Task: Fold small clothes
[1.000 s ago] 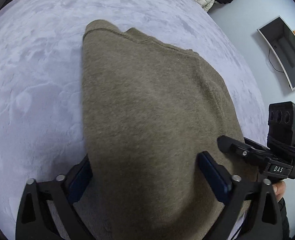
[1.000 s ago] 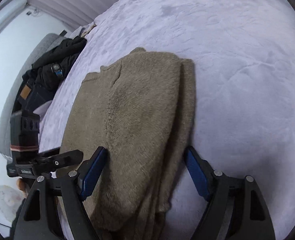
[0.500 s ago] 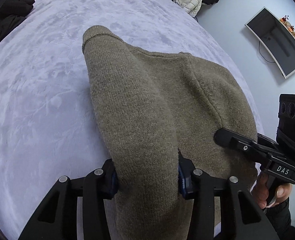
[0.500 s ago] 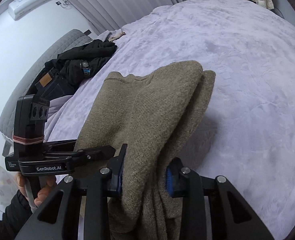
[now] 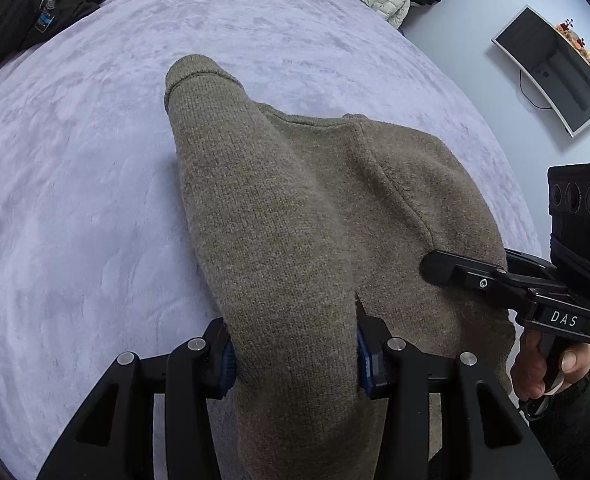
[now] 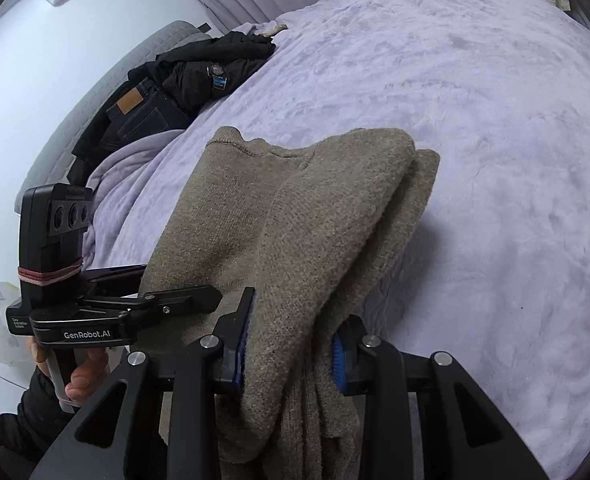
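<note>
Lavender bedspread (image 5: 75,220) under sweater (image 5: 295,240); both tools clamp it.

**Legible markings: two found, both on the handheld grippers**

1. Left wrist view: white capitals "DAS" stand on the dark side plate of the right gripper (image 5: 461,274), just above the person's fingers on its handle.

2. Right wrist view: white lettering "GenRobot.AI" stands on the black side plate of the left gripper (image 6: 183,300). A small white label in several lines sits at that plate's outer end, too small to read.

3. Right wrist view: the tan patch on the dark jeans (image 6: 129,102) and the blue tag on the black jacket (image 6: 219,82) carry marks that cannot be made out.
</note>
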`<state>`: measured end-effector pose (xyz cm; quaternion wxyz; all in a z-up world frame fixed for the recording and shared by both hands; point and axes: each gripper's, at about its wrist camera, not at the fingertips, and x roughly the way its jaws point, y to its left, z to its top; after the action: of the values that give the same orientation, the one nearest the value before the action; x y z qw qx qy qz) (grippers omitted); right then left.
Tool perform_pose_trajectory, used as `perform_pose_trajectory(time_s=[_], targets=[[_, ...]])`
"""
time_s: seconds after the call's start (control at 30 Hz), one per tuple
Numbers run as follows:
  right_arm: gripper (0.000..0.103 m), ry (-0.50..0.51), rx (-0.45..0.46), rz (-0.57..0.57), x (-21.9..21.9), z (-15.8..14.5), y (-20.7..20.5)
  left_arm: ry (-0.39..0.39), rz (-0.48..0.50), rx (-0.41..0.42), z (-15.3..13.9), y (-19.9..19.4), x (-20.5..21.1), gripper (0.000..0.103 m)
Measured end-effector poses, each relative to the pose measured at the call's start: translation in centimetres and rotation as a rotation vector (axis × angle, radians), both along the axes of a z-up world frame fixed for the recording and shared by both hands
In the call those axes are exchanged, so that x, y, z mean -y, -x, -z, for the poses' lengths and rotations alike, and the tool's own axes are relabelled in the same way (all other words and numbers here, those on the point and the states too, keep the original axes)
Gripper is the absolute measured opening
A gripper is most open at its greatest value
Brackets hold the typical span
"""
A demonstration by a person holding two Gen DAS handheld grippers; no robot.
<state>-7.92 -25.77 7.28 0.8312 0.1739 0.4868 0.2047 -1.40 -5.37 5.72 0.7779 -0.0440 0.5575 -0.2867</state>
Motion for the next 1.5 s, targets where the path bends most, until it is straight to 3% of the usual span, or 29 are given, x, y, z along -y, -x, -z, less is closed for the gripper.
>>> perform_pose_trajectory(time_s=[0.07, 0.13, 0.2, 0.27, 0.33, 0.47, 0.57, 0.67, 0.73, 0.8, 0.97, 1.03, 1.1, 1.17, 1.27, 1.4, 1.5], targets=[[0.036, 0.017, -0.018, -0.002, -0.3, 1.7, -0.3, 0.009, -0.018, 0.002, 1.5, 0.1, -0.4, 0.058], [0.045, 0.053, -0.034, 0.003, -0.2, 3.0, -0.6, 0.002, -0.060, 0.020, 2.0, 0.5, -1.3, 0.082], [0.063, 0.071, -0.047, 0.034, 0.8, 3.4, -0.3, 0.012, -0.079, 0.020, 1.7, 1.0, -2.4, 0.084], [0.063, 0.097, -0.025, 0.046, 1.5, 2.4, 0.4, 0.006, -0.090, 0.055, 0.5, 1.7, -3.5, 0.084], [0.063, 0.154, 0.051, 0.055, 1.9, 0.4, 1.9, -0.038, -0.085, 0.171, -1.9, 3.3, -3.9, 0.084], [0.063, 0.308, 0.263, -0.136, -1.7, -4.0, 5.5, -0.065, 0.110, 0.402, -5.5, 7.8, -1.3, 0.084], [0.063, 0.451, 0.362, -0.333, -5.3, -4.0, 7.9, -0.104, 0.278, 0.486, -4.7, 10.4, 1.9, 0.084], [0.063, 0.532, 0.350, -0.427, -6.8, -1.8, 8.3, -0.114, 0.332, 0.430, -2.0, 10.0, 3.0, 0.084], [0.063, 0.565, 0.309, -0.426, -6.4, -0.1, 8.0, -0.126, 0.315, 0.380, 0.0, 8.8, 2.8, 0.083], [0.062, 0.562, 0.282, -0.417, -5.4, 1.2, 7.9, -0.084, 0.307, 0.371, 0.8, 8.7, 2.3, 0.083], [0.063, 0.499, 0.309, -0.391, -4.1, 2.3, 8.3, -0.077, 0.320, 0.372, 0.4, 8.9, 2.3, 0.083], [0.063, 0.493, 0.302, -0.401, -4.2, 1.9, 8.0, -0.042, 0.311, 0.343, -1.0, 8.3, 1.9, 0.084], [0.064, 0.446, 0.298, -0.397, -3.7, 0.3, 7.4, -0.030, 0.271, 0.364, -2.3, 7.1, 1.8, 0.084], [0.069, 0.404, 0.345, -0.393, -3.8, -1.7, 6.1, -0.051, 0.222, 0.366, -2.7, 4.6, 2.2, 0.094], [0.073, 0.436, 0.393, -0.387, -4.3, -2.3, 2.8, -0.103, 0.168, 0.282, -0.9, 0.2, 3.1, 0.094], [0.073, 0.371, 0.275, -0.415, -4.4, 0.1, -2.7, -0.166, 0.127, 0.186, 2.3, -3.7, 3.5, 0.094], [0.076, 0.435, 0.227, -0.403, -4.0, 2.4, -5.0, -0.166, 0.108, 0.156, 3.2, -4.5, 3.3, 0.094]])
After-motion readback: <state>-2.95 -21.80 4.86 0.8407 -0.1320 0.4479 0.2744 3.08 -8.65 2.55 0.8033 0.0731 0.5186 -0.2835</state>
